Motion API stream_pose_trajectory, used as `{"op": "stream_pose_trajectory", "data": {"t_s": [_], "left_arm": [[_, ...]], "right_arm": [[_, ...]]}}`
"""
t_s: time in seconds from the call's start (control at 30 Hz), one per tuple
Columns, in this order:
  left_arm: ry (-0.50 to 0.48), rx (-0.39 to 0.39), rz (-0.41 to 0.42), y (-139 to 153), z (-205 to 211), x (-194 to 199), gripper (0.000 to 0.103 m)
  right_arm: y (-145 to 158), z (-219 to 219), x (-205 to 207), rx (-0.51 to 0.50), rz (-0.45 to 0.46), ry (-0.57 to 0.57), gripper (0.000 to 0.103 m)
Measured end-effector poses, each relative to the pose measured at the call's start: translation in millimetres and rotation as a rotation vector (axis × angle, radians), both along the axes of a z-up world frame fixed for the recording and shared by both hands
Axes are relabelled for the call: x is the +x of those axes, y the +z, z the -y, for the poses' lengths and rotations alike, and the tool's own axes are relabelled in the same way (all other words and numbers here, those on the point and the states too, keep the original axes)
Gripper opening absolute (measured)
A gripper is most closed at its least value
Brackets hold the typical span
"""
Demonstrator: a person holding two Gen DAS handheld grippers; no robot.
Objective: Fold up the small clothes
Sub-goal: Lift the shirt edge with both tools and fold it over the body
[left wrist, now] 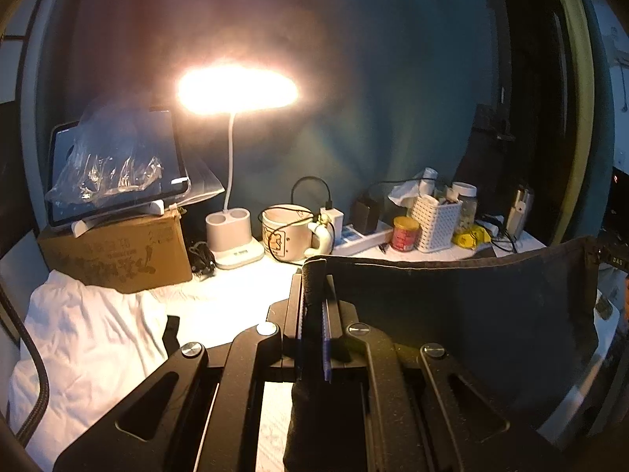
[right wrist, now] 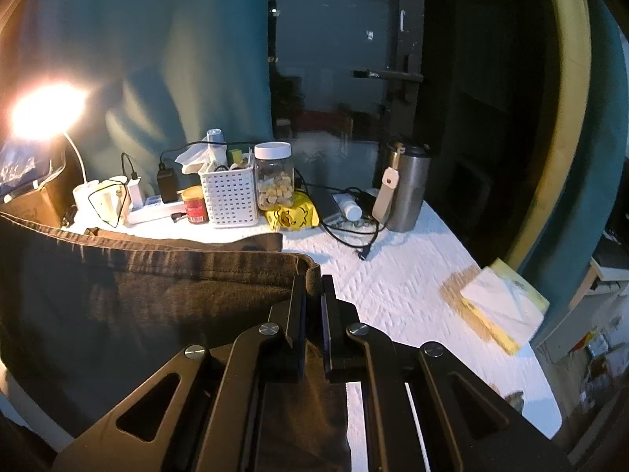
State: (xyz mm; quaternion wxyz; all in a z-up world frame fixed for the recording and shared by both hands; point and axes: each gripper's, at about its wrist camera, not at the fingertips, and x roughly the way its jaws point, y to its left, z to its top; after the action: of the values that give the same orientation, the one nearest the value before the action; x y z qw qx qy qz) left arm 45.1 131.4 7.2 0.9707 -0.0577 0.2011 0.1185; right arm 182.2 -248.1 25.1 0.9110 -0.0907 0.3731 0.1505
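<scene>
A dark brown garment hangs stretched between both grippers above the white-covered table. My left gripper is shut on the garment's left top corner, with cloth running down between its fingers. My right gripper is shut on the right top corner of the same garment, whose hemmed edge runs off to the left. A white garment lies crumpled on the table at the left, below the cardboard box.
A lit desk lamp, a mug, a cardboard box with a tablet, a power strip, a white basket, a jar, a steel tumbler and cables crowd the back. A yellow-and-white packet lies at the right edge.
</scene>
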Motion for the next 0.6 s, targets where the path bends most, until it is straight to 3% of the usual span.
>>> {"op": "stream_pose_trajectory", "data": {"t_s": [0.6], "left_arm": [[0.007,0.055,-0.012,3,-31,69,0.006]], "right_arm": [[-20,-28,71,0.004,-0.001,0.027,0.007]]}}
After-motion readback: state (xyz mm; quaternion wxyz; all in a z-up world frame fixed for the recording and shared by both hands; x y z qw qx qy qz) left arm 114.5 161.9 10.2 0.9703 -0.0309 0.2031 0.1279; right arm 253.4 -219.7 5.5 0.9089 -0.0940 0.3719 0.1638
